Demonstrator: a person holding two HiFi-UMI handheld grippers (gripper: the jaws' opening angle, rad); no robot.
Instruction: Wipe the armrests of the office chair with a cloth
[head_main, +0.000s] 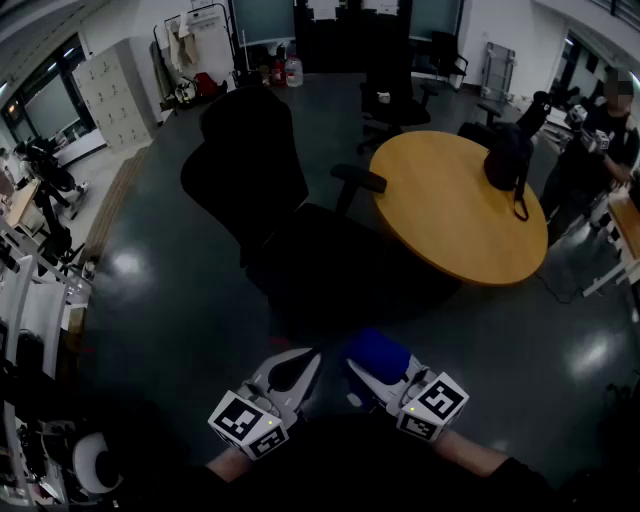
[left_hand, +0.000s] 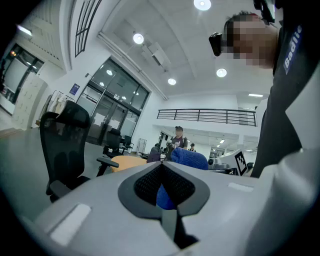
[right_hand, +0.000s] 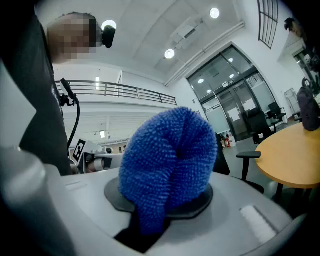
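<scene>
The black office chair (head_main: 262, 190) stands in the middle of the dark floor, in front of both grippers and apart from them. One padded armrest (head_main: 358, 178) shows on its right side, next to the table. My right gripper (head_main: 354, 370) is shut on a bunched blue cloth (head_main: 378, 352), which fills the right gripper view as the cloth (right_hand: 170, 165). My left gripper (head_main: 310, 362) sits close beside it with its jaws shut and nothing between them. In the left gripper view the chair (left_hand: 62, 145) and its armrest (left_hand: 114, 162) lie ahead to the left.
A round wooden table (head_main: 440, 235) stands right of the chair, with a black bag (head_main: 508, 155) on it. A person (head_main: 598, 150) stands at the far right. More chairs (head_main: 395, 95) are at the back, lockers (head_main: 110, 95) and equipment at the left.
</scene>
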